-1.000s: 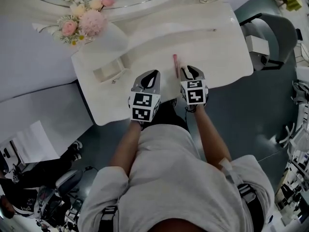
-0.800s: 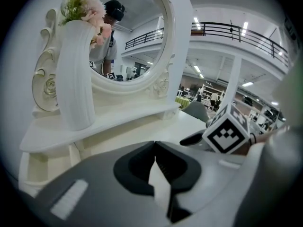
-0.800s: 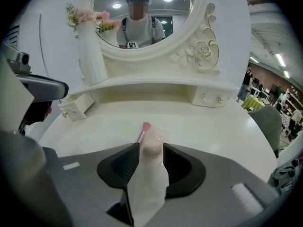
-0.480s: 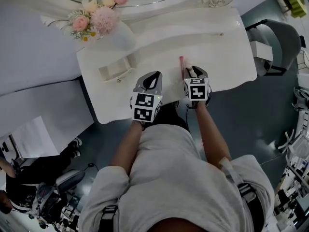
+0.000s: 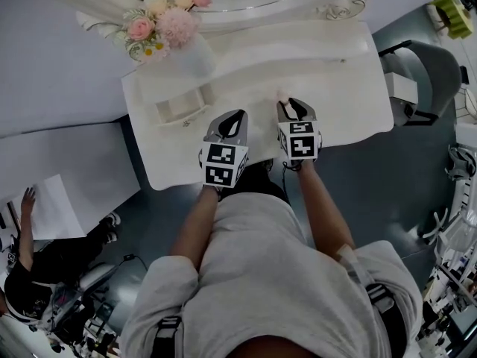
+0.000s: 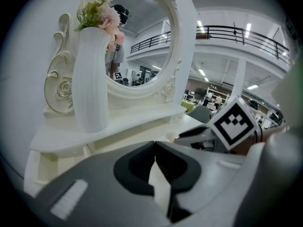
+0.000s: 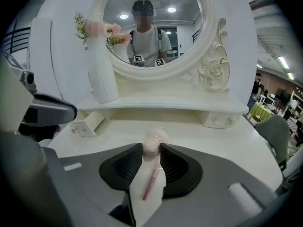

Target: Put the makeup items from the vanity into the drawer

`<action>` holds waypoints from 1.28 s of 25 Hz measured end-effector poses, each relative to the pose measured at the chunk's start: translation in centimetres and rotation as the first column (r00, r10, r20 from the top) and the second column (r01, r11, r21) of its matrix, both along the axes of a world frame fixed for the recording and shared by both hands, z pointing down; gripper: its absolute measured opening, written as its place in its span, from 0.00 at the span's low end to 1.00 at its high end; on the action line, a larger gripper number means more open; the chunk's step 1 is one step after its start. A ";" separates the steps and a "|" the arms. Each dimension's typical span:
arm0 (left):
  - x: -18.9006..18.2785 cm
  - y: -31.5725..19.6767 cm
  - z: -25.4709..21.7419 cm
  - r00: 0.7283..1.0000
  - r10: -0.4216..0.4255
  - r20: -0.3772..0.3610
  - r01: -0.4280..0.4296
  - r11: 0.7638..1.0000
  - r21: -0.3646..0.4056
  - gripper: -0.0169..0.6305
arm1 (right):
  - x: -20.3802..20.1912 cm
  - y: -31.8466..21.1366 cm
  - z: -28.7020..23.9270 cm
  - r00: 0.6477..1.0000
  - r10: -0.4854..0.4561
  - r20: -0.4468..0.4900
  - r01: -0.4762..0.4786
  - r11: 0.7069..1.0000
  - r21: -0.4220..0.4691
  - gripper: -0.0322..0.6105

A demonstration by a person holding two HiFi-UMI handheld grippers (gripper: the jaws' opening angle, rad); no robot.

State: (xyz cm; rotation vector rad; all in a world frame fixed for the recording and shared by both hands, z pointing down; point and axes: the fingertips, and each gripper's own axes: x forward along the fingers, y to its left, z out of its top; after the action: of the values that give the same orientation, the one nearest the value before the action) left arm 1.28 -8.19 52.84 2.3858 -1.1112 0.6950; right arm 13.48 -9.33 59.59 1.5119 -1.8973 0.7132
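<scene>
The open drawer [image 5: 177,110] sticks out of the vanity's left end, under the vase [image 5: 192,54]. Just right of the drawer, the left gripper [image 5: 233,118] hovers over the tabletop [image 5: 343,73] with its jaws pressed together on nothing.

Farther right of the drawer, the right gripper [image 7: 151,148] has its jaws spread and closing. A pink makeup brush [image 7: 150,182] lies on the tabletop between them, its wrapped fluffy head at the jaw tips and its thin handle running back down the gap.

The step in hand looks like picking up this brush. The grip will probably hold best on the stiff handle rather than the soft head. That means keeping the jaws low on the tabletop and the handle centred, then closing until it sits firm. After that, lift straight up and carry it left to the drawer, steering round the idle left gripper.
</scene>
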 end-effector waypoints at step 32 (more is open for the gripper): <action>-13.8 -0.7 -0.8 0.926 -0.377 -0.008 0.377 0.925 0.037 0.03 | -21.5 -1.4 -4.8 0.848 -0.520 0.106 0.511 0.854 0.100 0.24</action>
State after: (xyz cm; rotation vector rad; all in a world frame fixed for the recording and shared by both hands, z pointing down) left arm -12.55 -8.85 52.01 2.1069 -1.5388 0.5407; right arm -8.04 -10.70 54.77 0.9271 -2.3103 0.5055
